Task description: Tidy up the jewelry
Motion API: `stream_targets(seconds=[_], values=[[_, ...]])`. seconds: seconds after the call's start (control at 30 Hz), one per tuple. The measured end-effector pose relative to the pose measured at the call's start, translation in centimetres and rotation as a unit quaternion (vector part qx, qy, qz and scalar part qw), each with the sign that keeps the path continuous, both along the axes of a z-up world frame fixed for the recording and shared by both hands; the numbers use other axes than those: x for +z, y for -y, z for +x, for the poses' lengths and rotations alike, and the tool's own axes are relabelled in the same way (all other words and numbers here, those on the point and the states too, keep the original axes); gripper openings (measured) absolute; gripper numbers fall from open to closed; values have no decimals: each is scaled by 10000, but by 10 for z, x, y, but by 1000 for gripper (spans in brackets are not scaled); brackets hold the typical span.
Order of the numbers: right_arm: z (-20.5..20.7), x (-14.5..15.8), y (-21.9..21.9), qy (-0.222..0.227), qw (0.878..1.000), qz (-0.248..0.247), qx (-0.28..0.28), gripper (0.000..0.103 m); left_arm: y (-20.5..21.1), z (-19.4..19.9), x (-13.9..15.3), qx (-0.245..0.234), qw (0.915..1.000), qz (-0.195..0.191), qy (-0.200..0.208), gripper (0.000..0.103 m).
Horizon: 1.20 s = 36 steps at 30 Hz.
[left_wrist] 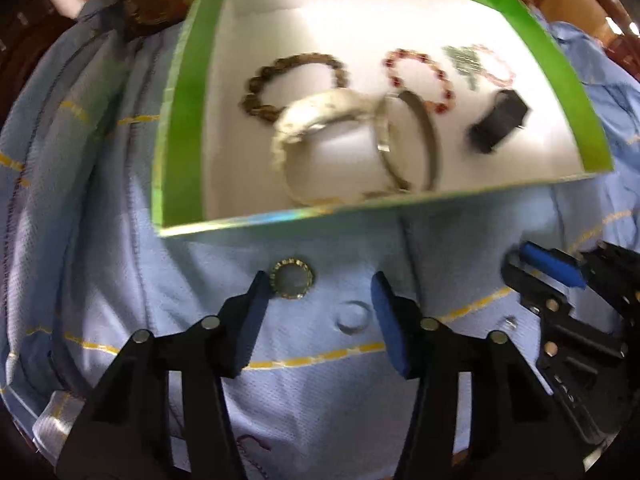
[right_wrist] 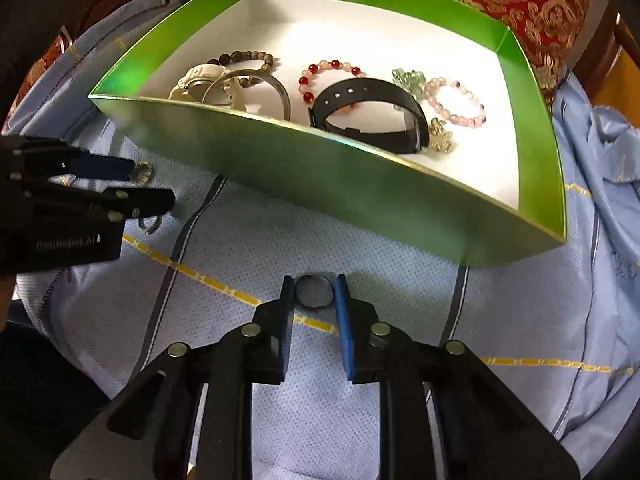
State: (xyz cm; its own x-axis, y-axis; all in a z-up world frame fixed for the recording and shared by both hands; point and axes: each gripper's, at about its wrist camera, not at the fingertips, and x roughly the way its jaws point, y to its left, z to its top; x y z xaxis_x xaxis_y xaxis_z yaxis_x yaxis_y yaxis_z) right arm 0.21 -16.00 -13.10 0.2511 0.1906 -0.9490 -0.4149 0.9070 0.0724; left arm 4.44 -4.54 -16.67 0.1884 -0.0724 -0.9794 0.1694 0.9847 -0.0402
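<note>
Right now the right gripper (right_wrist: pixel 312 292) sits low over the light-blue cloth (right_wrist: pixel 360 400), its blue pads (right_wrist: pixel 345 320) drawn in narrow on either side of a dark ring (right_wrist: pixel 314 291); both pads appear to touch the ring's rim, and the ring lies on the cloth just before the near wall of the green box (right_wrist: pixel 320 184). The left gripper (left_wrist: pixel 320 300) is spread wide over the same cloth and holds nothing; a gold-edged round ring (left_wrist: pixel 291 283) lies just beside its left finger, and a thin plain ring (left_wrist: pixel 353 317) lies on the cloth between the fingers, close to the right pad. In the right wrist view the left gripper (right_wrist: pixel 132 184) comes in from the left edge, near the box's corner. Inside the box, on its white floor, lie a brown bead bracelet (right_wrist: pixel 248 60), a cream watch (right_wrist: pixel 202 82), a metal bangle (right_wrist: pixel 260 88), a red and pink bead bracelet (right_wrist: pixel 320 76), a black watch strap (right_wrist: pixel 372 114), a green charm piece (right_wrist: pixel 408 80), a pale pink bead bracelet (right_wrist: pixel 460 102) and a small gold piece (right_wrist: pixel 440 138); the strap overlaps the red and pink bracelet, and the bangle leans across the cream watch. Behind the box is a red and gold patterned fabric (right_wrist: pixel 460 4); the left wrist view is motion-blurred.
</note>
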Motion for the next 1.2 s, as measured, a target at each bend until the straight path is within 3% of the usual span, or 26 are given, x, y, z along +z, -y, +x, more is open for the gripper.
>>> stream_targets(seconds=[0.07,0.13,0.3,0.4,0.47,0.57,0.7,0.77,0.97,1.2], values=[[1,1,4,-102,9999,93,-98,22,0,-1,3,3,9993,-360,-91,51],[6,4,10,-83,9997,127,-191,25,-4,1,6,205,9989,-414,-54,52],[8,10,14,139,9996,-32,-236,37,-18,8,6,574,9979,-284,56,54],[9,7,11,126,9996,-126,-204,46,-6,7,3,430,9990,-20,111,54],[3,1,6,172,9994,-230,-172,47,6,5,3,294,9995,58,129,54],[4,0,9,131,9995,-192,-213,46,17,1,3,135,9996,150,186,45],[4,0,6,126,9997,-129,-160,22,33,-2,5,71,9994,245,216,30],[3,0,7,132,9997,-135,-137,20,31,-3,6,122,9996,179,198,21],[7,6,13,168,9996,5,-236,20,-1,-4,7,86,9998,31,184,21],[1,14,15,153,9998,96,-128,20,1,-22,49,-86,9977,-39,666,21]])
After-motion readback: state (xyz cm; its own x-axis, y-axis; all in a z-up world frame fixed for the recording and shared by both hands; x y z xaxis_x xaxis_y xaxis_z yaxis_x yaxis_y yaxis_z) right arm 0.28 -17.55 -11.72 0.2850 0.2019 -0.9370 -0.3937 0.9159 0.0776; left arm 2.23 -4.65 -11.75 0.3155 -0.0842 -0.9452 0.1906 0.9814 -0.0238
